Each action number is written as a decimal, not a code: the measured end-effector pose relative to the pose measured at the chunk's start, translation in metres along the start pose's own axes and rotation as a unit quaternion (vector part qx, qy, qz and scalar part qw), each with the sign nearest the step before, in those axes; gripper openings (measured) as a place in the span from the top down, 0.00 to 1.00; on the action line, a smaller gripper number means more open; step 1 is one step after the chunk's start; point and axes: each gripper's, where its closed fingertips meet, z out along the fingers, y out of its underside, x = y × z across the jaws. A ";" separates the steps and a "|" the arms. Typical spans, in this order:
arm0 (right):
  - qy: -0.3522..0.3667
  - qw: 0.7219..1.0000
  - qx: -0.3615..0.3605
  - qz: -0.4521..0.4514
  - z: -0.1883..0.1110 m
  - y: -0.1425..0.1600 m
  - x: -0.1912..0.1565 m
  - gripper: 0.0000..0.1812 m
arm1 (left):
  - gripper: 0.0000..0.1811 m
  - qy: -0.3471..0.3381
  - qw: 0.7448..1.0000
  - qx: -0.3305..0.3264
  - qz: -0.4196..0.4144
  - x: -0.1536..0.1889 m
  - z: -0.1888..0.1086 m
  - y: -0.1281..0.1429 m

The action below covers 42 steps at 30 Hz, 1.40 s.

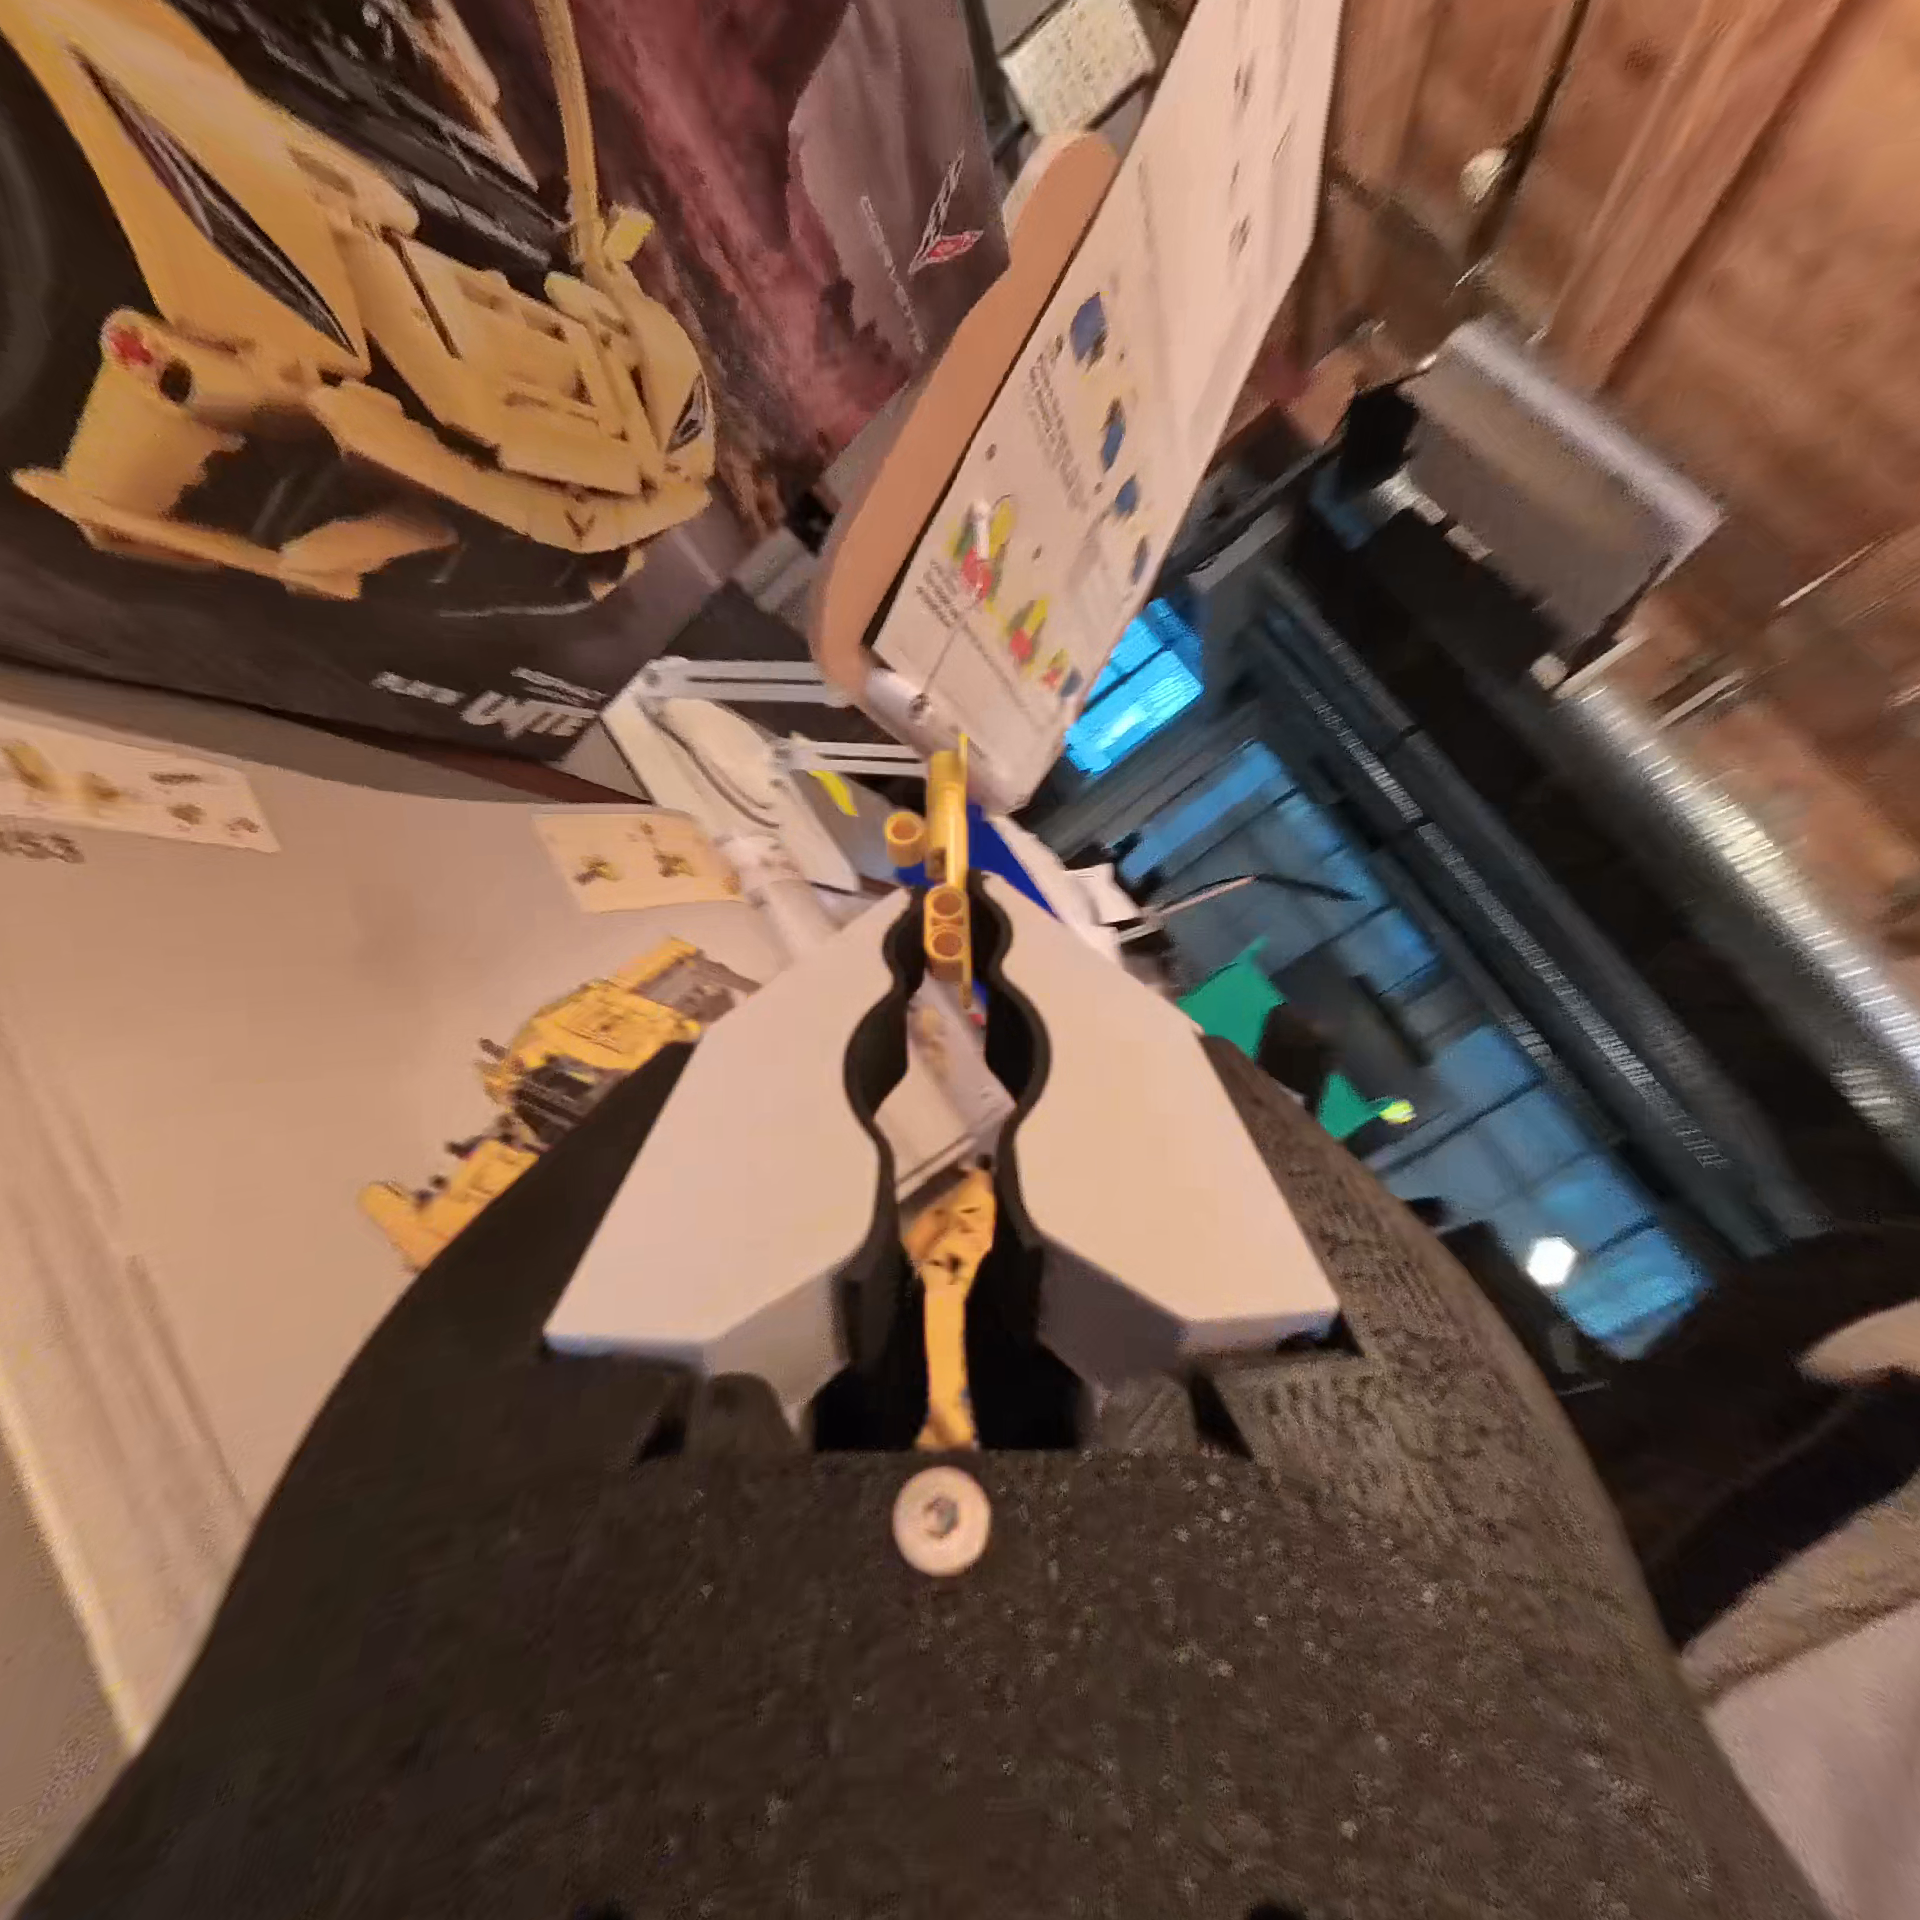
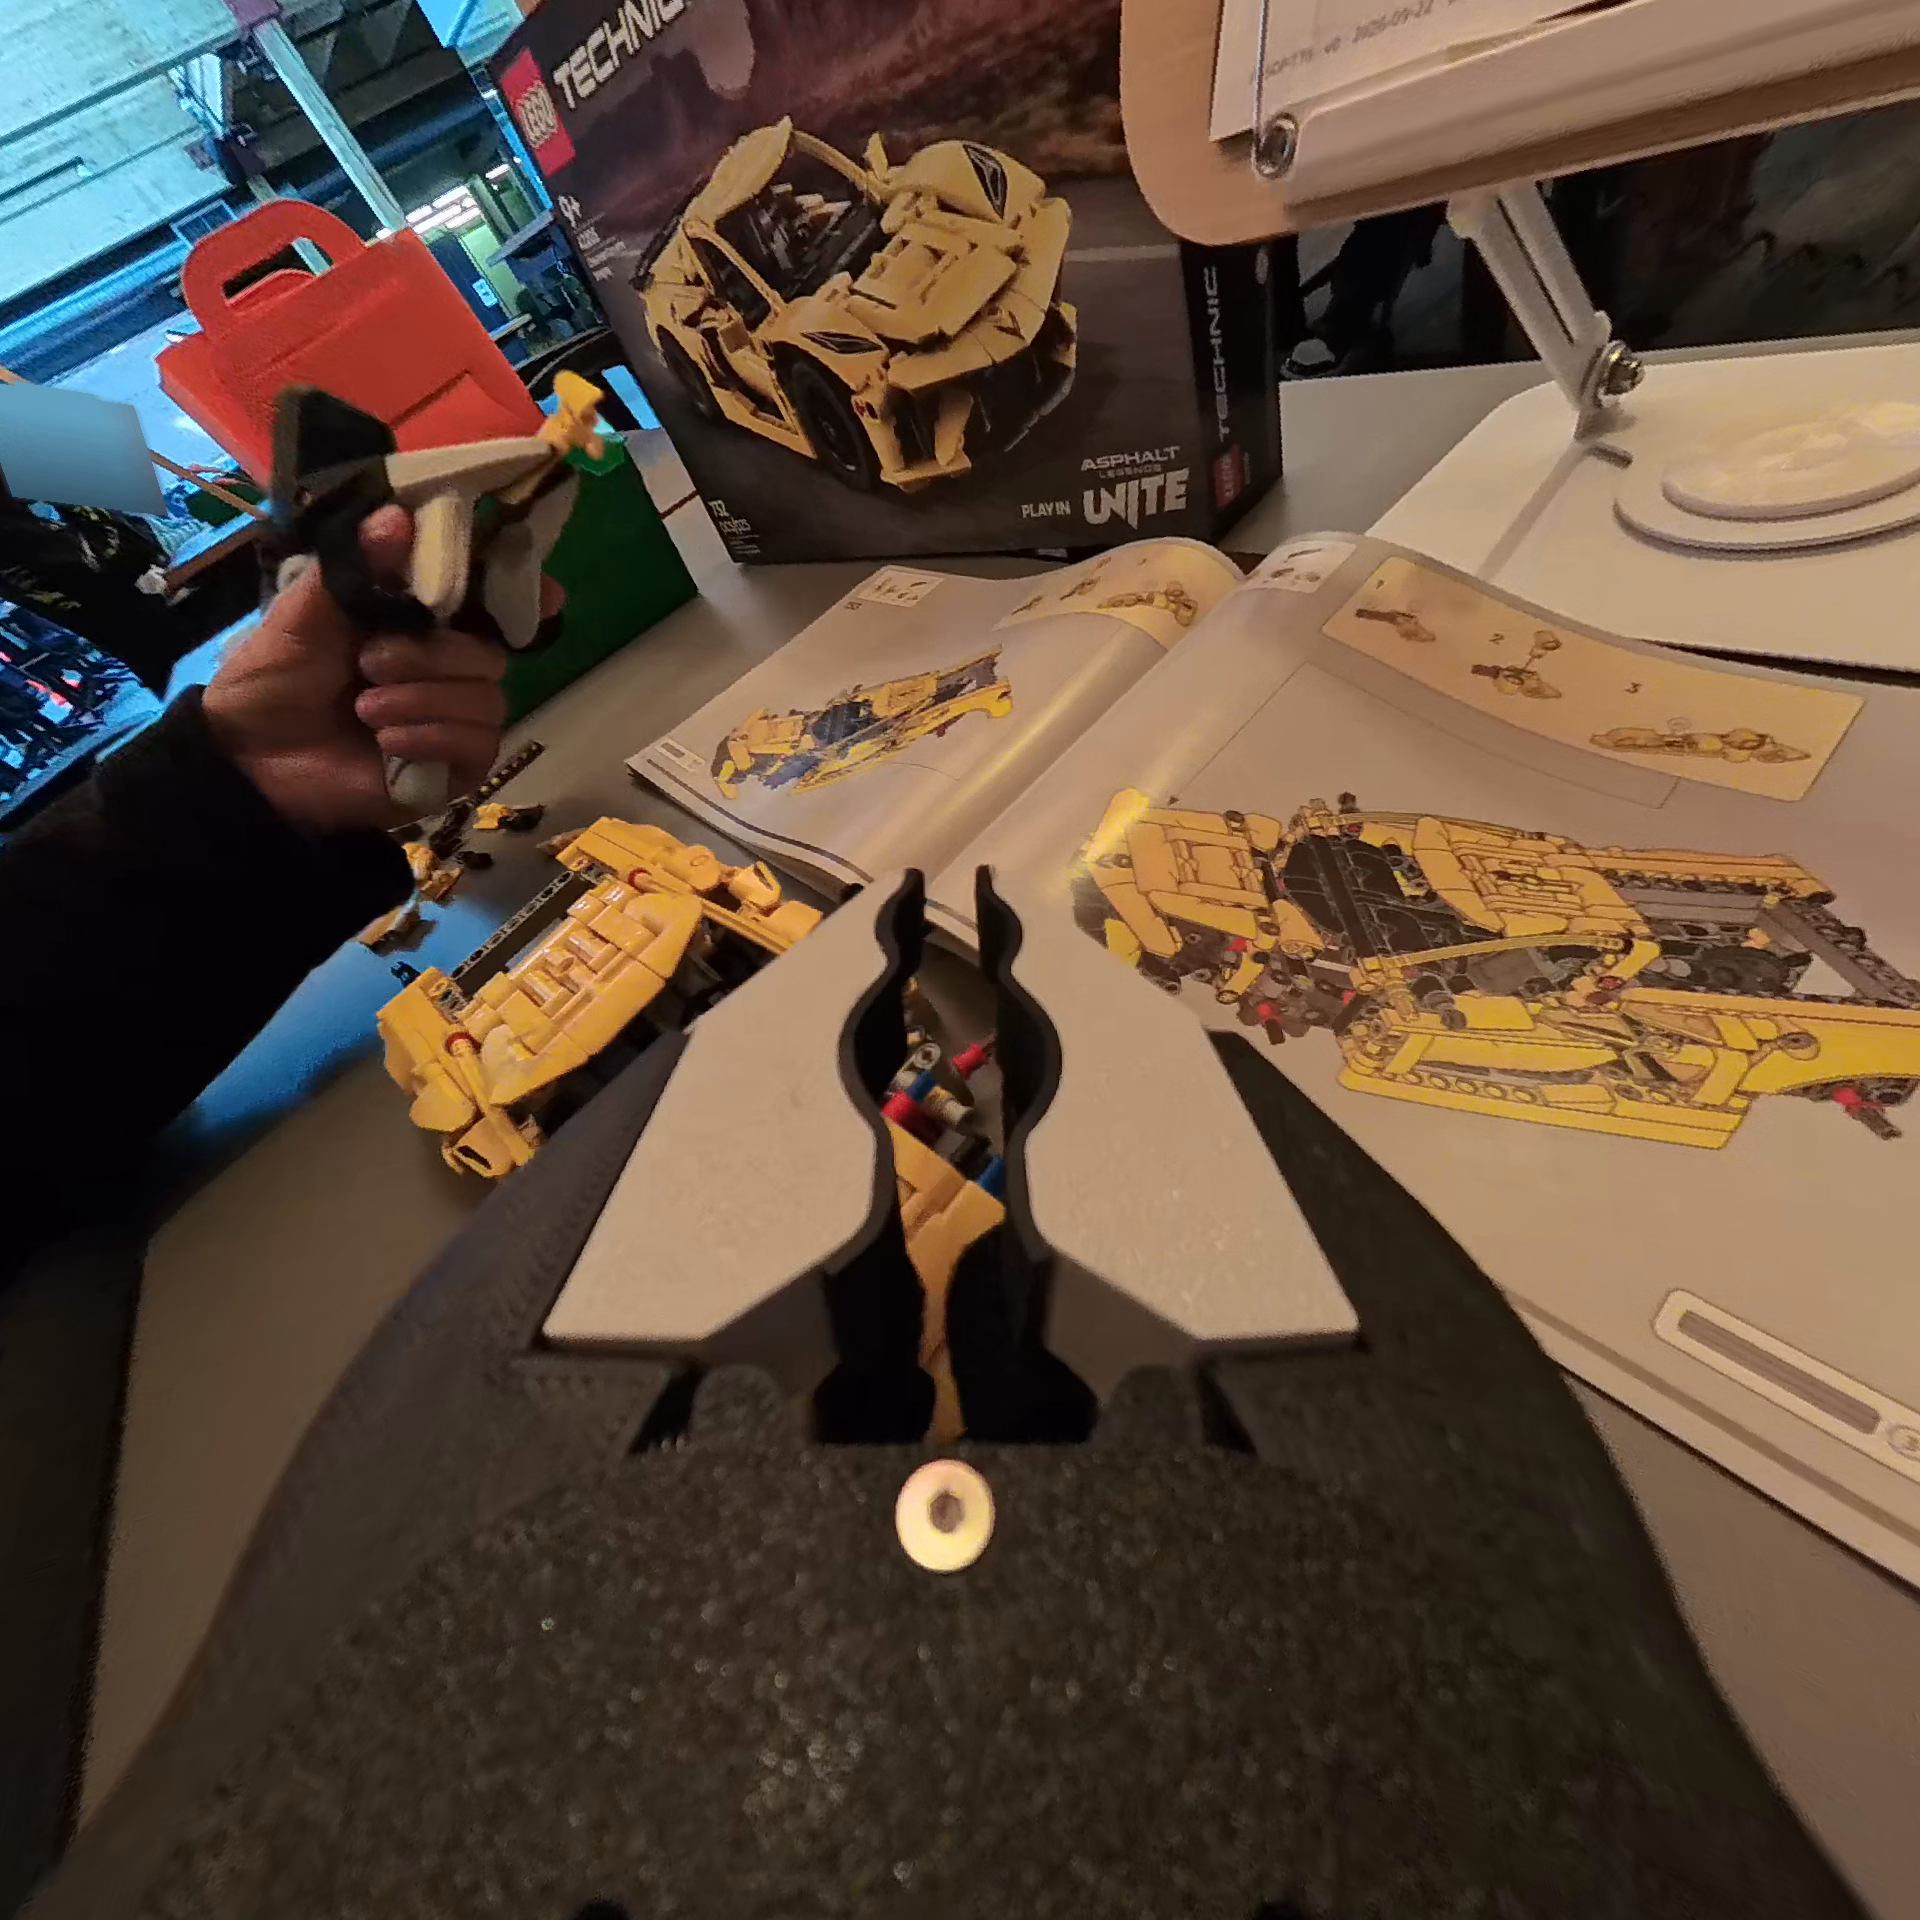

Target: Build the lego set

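Currently left gripper [image 1: 948, 940] fingers pinch a yellow lego piece [image 1: 945, 831], long axis along the fingers, raised left of the half-built car [image 2: 582, 966]; right gripper [image 2: 948, 904], narrowly open and empty, hovers nearer, directly over it.

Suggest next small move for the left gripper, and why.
Probably bring the left gripper down toward the partly built yellow car. It is shut on a small yellow piece and held up off the table, while the right gripper is open and empty above the car.
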 end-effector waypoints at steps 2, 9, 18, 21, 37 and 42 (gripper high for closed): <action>-0.004 1.000 -0.001 0.002 0.001 0.001 -0.001 0.96 | 0.96 0.001 0.999 -0.007 -0.038 -0.003 -0.002 0.003; 0.011 0.999 -0.009 -0.033 0.000 0.000 0.000 0.96 | 0.96 -0.155 0.981 -0.114 -0.020 -0.048 -0.008 0.038; 0.010 0.998 -0.001 -0.064 0.000 -0.006 -0.008 0.96 | 0.96 -0.152 0.981 -0.118 -0.008 -0.046 -0.003 0.040; 0.011 0.997 -0.003 -0.072 0.000 -0.005 -0.008 0.96 | 0.96 -0.143 0.983 -0.116 0.003 -0.038 -0.002 0.037; 0.029 0.998 0.000 -0.056 -0.013 -0.013 0.005 0.96 | 0.96 -0.146 0.977 -0.145 0.060 -0.025 0.010 0.047; 0.014 0.999 -0.002 -0.051 -0.010 -0.011 -0.002 0.95 | 0.96 -0.156 0.975 -0.145 0.062 -0.029 0.010 0.049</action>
